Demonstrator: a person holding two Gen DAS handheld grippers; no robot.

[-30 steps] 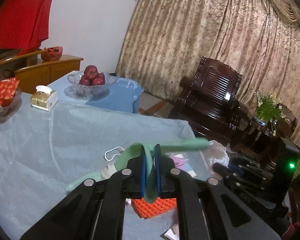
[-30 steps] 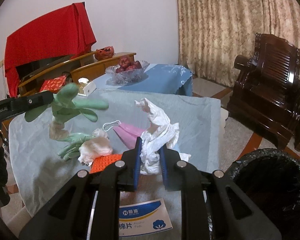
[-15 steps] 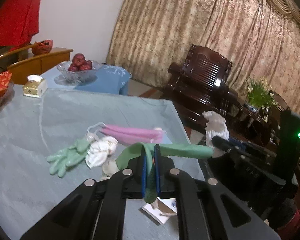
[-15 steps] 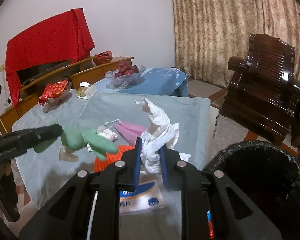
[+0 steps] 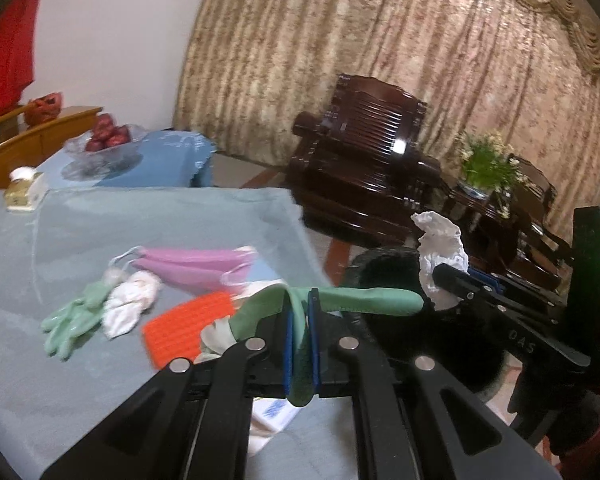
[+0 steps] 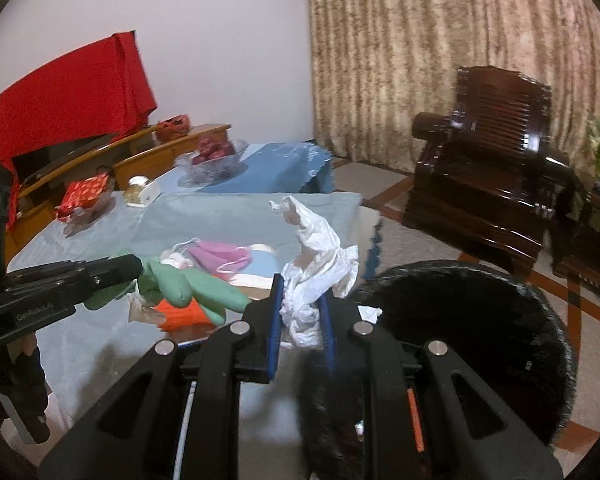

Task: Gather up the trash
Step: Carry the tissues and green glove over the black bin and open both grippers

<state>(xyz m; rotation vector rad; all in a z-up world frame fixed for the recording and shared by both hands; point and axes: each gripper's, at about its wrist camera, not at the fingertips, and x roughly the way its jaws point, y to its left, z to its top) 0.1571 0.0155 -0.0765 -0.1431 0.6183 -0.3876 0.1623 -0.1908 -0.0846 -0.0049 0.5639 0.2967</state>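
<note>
My left gripper point(image 5: 299, 312) is shut on a green rubber glove point(image 5: 364, 303), held above the table's right edge; it also shows in the right wrist view point(image 6: 188, 286). My right gripper point(image 6: 300, 304) is shut on crumpled white tissue point(image 6: 316, 276), just left of the black-lined trash bin point(image 6: 472, 336). The tissue also shows in the left wrist view point(image 5: 440, 256), over the bin point(image 5: 384, 264). On the table lie a second green glove point(image 5: 70, 322), a white wad point(image 5: 130, 308), a pink face mask point(image 5: 196, 264) and an orange mesh pad point(image 5: 188, 322).
A printed packet point(image 5: 276, 410) lies at the table edge under my left gripper. A fruit bowl point(image 5: 104, 146), a tissue box point(image 5: 22, 192) and a red packet point(image 6: 84, 194) sit at the table's far side. A dark wooden armchair point(image 6: 488, 176) and a potted plant point(image 5: 486, 166) stand beyond the bin.
Both grippers have swung right toward the bin with their loads. The bin now fills more of the right wrist view; the tissue hangs beside its rim.
</note>
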